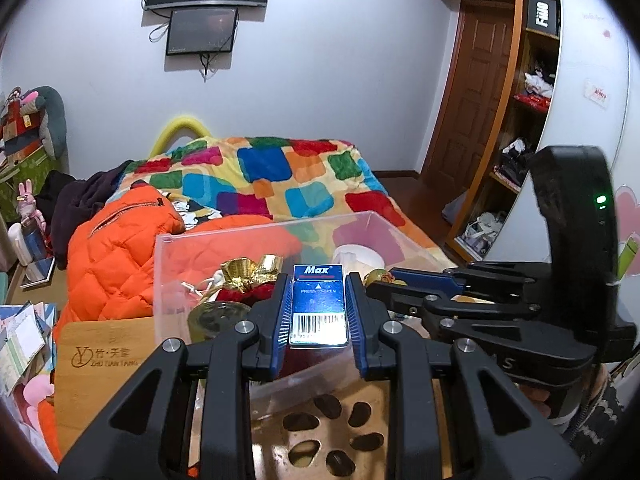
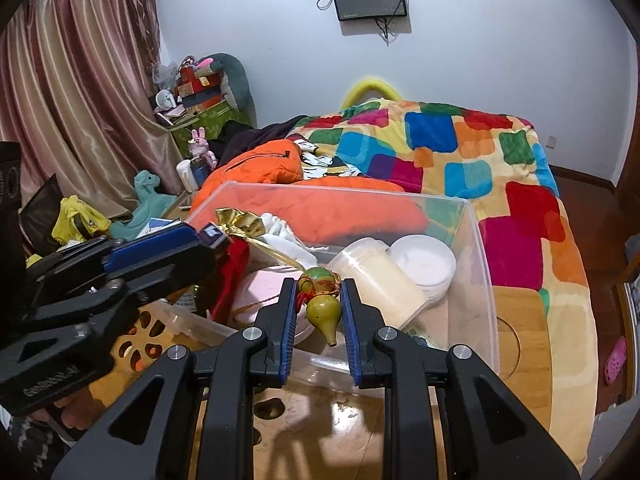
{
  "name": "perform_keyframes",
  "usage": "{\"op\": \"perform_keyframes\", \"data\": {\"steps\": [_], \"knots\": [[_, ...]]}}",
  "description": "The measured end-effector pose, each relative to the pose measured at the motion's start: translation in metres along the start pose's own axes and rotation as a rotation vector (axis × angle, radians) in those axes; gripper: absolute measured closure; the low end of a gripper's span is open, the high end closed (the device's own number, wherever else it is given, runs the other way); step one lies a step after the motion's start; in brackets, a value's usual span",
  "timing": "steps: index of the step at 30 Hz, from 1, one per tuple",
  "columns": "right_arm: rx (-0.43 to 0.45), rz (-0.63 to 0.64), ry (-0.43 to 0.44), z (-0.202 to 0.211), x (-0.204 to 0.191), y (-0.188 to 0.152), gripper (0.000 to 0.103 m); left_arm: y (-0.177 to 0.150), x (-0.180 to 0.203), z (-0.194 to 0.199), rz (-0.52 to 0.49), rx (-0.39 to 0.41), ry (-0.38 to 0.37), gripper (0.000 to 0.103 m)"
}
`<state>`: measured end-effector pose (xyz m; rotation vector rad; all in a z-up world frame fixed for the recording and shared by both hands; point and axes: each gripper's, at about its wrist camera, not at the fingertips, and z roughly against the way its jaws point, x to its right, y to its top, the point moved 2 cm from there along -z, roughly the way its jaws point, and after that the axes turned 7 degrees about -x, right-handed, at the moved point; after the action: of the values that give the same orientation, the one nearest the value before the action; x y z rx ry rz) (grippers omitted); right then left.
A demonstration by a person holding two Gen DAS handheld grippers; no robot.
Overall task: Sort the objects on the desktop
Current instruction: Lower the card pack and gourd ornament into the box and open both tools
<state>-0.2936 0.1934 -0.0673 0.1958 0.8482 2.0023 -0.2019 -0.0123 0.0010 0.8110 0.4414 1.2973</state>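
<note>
My left gripper (image 1: 319,280) is shut on a small blue "Max" staple box (image 1: 318,306), held over the near edge of a clear plastic bin (image 1: 276,224). My right gripper (image 2: 319,286) is shut on a green gourd ornament (image 2: 322,300) with red and gold cord, also above the bin (image 2: 480,280). In the left wrist view the right gripper (image 1: 380,278) comes in from the right. The right wrist view catches the left gripper (image 2: 214,236) at the left, with the blue box at its tip. Inside the bin lie a gold and red pouch (image 1: 244,276), white round containers (image 2: 420,260) and a white cloth bag.
The bin stands on a bamboo table (image 1: 104,344) with cut-out holes. Behind it lies a bed with an orange jacket (image 1: 116,248) and a patchwork blanket (image 1: 280,176). Papers sit at the left edge (image 1: 20,344). A wardrobe (image 1: 516,120) stands at the right.
</note>
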Motion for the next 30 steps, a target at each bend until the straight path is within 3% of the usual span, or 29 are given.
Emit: {"op": "perform_keyframes", "data": {"steps": [14, 24, 30], "knots": [[-0.026, 0.023, -0.019, -0.021, 0.003, 0.001, 0.084, 0.001, -0.005, -0.035, 0.009, -0.058, 0.038, 0.077], [-0.030, 0.062, -0.070, -0.026, 0.003, -0.001, 0.083, -0.003, -0.006, -0.039, -0.006, -0.045, 0.051, 0.076], [-0.035, 0.063, -0.080, -0.026, 0.004, 0.000, 0.080, -0.002, -0.010, -0.037, 0.000, -0.025, 0.092, 0.060]]}}
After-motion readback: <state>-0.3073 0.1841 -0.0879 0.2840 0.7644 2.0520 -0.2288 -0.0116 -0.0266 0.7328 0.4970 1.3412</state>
